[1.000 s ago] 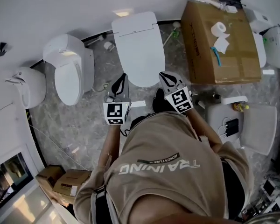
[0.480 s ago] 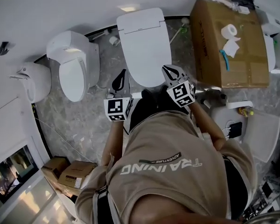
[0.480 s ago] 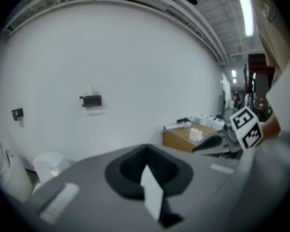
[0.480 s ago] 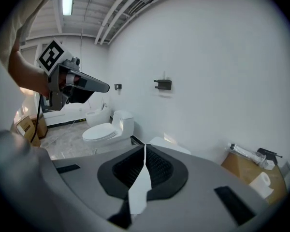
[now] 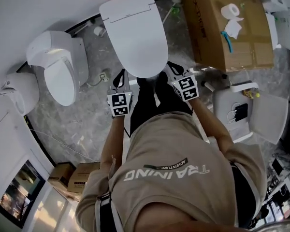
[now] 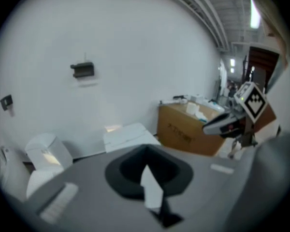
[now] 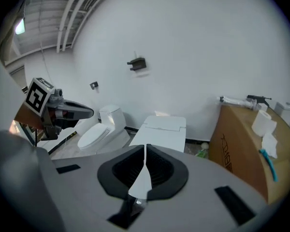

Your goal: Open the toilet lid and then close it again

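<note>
The white toilet [image 5: 135,37] stands in the middle with its lid down; the same lid shows in the left gripper view [image 6: 128,137] and the right gripper view [image 7: 162,132]. My left gripper [image 5: 121,77] hangs shut and empty just left of the lid's front edge. Just right of that edge, my right gripper [image 5: 173,71] is also shut and holds nothing. Whether either one touches the lid I cannot tell. Each gripper view shows its own jaws closed, left [image 6: 146,166] and right [image 7: 145,161], with the other gripper off to the side.
A second white toilet [image 5: 58,66] stands to the left, with another white fixture [image 5: 19,91] beyond it. A large cardboard box [image 5: 227,28] with a paper roll [image 5: 232,9] stands to the right. Loose white seat parts [image 5: 246,112] lie on the floor at right.
Both grippers have come down and now flank the front edge of the lid. The head view has shifted, so the toilet sits lower and nearer. Both stay shut.
</note>
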